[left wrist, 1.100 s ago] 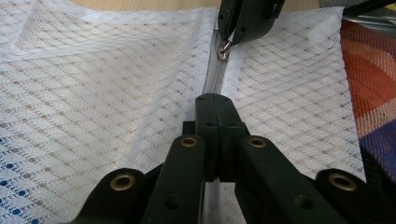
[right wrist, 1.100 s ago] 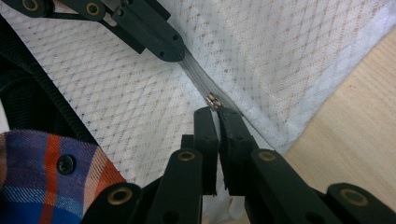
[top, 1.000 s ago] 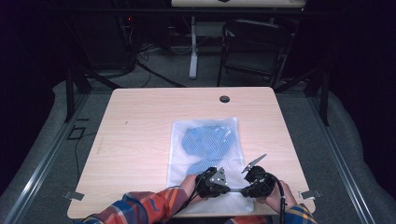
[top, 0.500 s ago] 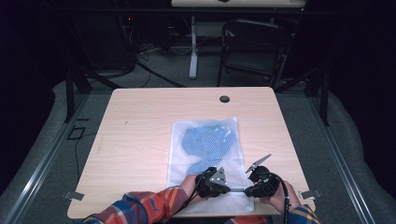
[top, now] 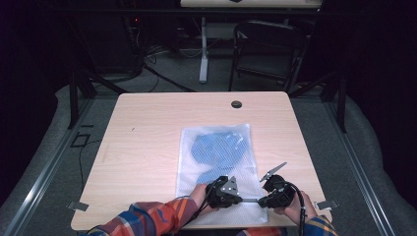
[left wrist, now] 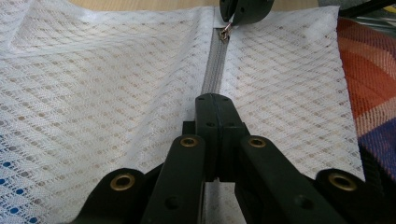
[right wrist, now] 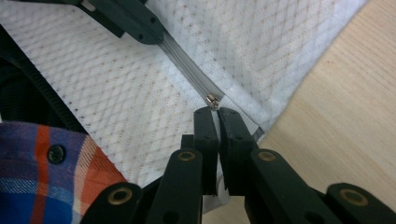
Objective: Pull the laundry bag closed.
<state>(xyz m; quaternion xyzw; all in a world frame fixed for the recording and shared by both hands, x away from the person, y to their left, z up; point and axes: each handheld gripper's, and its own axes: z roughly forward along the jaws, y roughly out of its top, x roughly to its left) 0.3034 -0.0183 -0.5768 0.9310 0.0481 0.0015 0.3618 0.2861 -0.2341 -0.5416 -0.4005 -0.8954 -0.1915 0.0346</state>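
Mesh bag flat on desk, blue garment inside. Zipper looks shut: right gripper fingers clamp the pull at the right end, left gripper fingers pinch the zipper tape. Only releasing seems left.

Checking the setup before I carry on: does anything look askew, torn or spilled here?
Nothing stands out. The white mesh bag lies flat on the table, its zipper looks intact, and the blue cloth stays inside.
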